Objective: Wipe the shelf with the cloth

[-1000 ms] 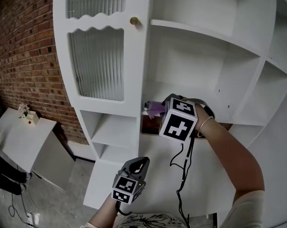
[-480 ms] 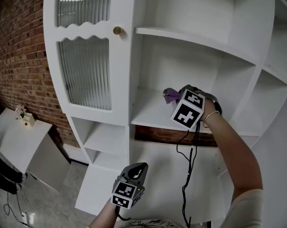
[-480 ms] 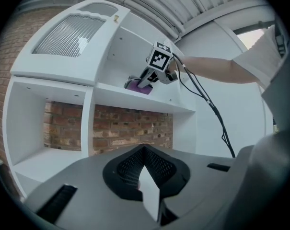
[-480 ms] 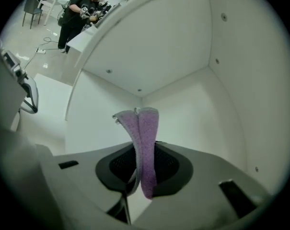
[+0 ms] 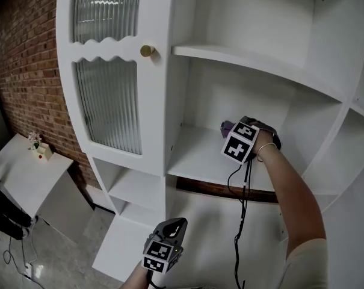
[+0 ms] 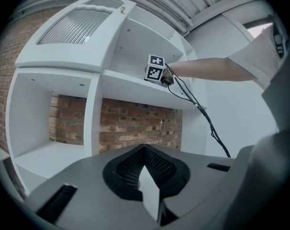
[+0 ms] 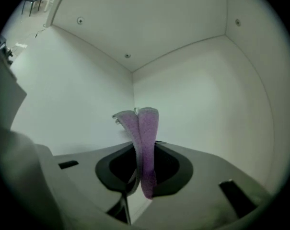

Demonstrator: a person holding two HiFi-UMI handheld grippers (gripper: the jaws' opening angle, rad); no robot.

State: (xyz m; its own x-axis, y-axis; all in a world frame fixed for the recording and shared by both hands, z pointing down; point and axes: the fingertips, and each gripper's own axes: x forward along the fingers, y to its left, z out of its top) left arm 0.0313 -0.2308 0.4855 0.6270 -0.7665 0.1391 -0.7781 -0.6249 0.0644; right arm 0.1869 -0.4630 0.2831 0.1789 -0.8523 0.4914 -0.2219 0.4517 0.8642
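Your right gripper [image 5: 229, 127] is up inside the middle compartment of the tall white cabinet [image 5: 169, 101], your arm stretched out over the white shelf board [image 5: 197, 155] — and its jaws are clamped on the purple fuzzy cloth [image 7: 144, 128], which is folded double and sticks straight out past the tips toward the back corner of the compartment. From the head view the cloth sits at the front of the gripper, low over the rear part of the board and close to the back wall; whether it actually presses on the surface, you can't tell from here. The black cable [image 5: 237, 221] hangs off that gripper and loops down past the shelf's front edge. Your left gripper [image 5: 171, 226] is well apart from all that, low down in front of you and below the shelf — its jaws are pressed together with nothing between them, pointing up at the cabinet's lower compartments and the strip of red brick wall [image 6: 135, 126] showing behind them. Left of the open shelves stands the ribbed glass door [image 5: 109, 107] with its round brass knob [image 5: 147, 50], and further left a low white table [image 5: 19, 176] sits by the brick.
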